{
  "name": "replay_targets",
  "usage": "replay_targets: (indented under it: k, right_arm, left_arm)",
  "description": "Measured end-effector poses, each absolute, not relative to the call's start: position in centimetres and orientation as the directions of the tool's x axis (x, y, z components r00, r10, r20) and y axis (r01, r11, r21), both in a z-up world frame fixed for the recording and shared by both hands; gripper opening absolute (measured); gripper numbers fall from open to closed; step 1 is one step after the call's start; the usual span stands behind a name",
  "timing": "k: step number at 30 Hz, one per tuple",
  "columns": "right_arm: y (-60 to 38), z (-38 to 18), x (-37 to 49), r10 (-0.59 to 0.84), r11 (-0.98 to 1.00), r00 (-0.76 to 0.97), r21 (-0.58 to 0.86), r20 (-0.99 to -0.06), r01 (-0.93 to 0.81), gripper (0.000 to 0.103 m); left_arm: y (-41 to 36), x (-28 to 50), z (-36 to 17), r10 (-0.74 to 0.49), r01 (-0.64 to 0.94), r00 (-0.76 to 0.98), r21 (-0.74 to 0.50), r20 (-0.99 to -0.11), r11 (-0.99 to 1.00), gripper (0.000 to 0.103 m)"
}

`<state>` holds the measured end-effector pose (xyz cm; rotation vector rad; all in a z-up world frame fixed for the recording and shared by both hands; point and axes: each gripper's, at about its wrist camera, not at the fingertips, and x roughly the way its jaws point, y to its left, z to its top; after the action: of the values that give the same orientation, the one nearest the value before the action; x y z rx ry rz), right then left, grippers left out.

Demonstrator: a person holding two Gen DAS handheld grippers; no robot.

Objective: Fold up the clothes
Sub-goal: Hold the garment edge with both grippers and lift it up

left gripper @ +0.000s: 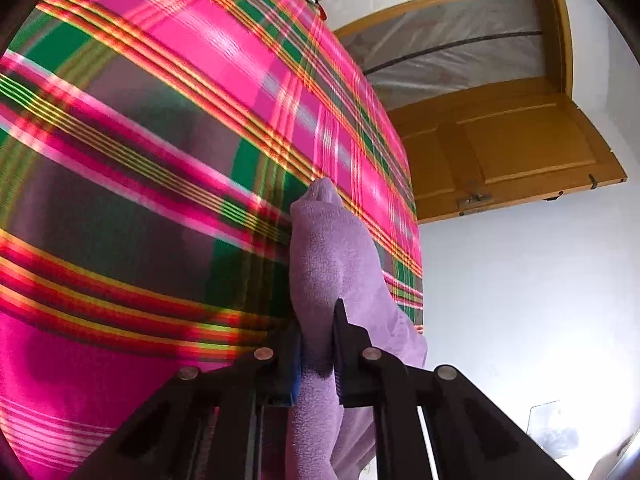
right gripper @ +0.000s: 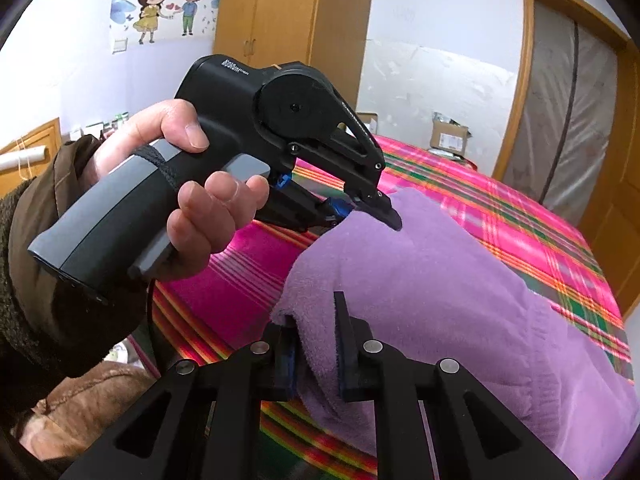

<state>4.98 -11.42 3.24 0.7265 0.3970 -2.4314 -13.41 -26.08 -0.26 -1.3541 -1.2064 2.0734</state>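
1. A lilac fleece garment (right gripper: 432, 280) is draped over a bed covered by a pink, green and yellow plaid blanket (right gripper: 520, 224), with its near edge lifted off the blanket.
2. In the left wrist view the same garment (left gripper: 332, 248) is seen as a raised ridge running away from the camera across the blanket (left gripper: 160, 140).
3. The left gripper (left gripper: 318, 344) is closed on a fold of the lilac fleece, which is pinched between its black fingers.
4. From the right wrist view the left gripper (right gripper: 376, 210) is seen biting the upper edge of the garment, and it is held by a hand (right gripper: 180, 184) emerging from a brown sleeve (right gripper: 36, 260).
5. The right gripper (right gripper: 316, 344) is clamped on the near hem of the garment; fleece is squeezed between its fingers.
6. The two gripped spots lie on the same edge of the fleece, near each other but apart.
7. A wooden door (left gripper: 504, 148) stands open beyond the bed, and a cardboard box (right gripper: 450, 136) is seen at the far end of the bed.
8. A cartoon wall sticker of two children (right gripper: 168, 8) is fixed on the white wall beside a wooden wardrobe (right gripper: 288, 12).
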Motion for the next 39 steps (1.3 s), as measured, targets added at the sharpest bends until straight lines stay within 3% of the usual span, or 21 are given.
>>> replay_targets:
  k: [22, 35, 39]
  right_arm:
    - [-23.8, 3.8, 3.7, -0.655, -0.581, -0.448, 0.026, -0.608, 0.814, 0.014]
    - [-24.9, 1.3, 4.2, -0.636, -0.579, -0.375, 0.095, -0.674, 0.810, 0.018]
    - [-24.5, 1.2, 4.2, -0.639, -0.582, -0.354, 0.127, -0.683, 0.804, 0.026]
  left_arm:
    - [-41.0, -6.7, -0.3, 0.519, 0.309, -0.579, -0.758, -0.629, -0.574, 0.013]
    - [-39.9, -6.1, -0.6, 0.402, 0.396, -0.567, -0.666, -0.719, -0.632, 0.025]
    - [-40.4, -4.5, 0.0, 0.368, 0.420, -0.577, -0.652, -0.729, -0.632, 0.025]
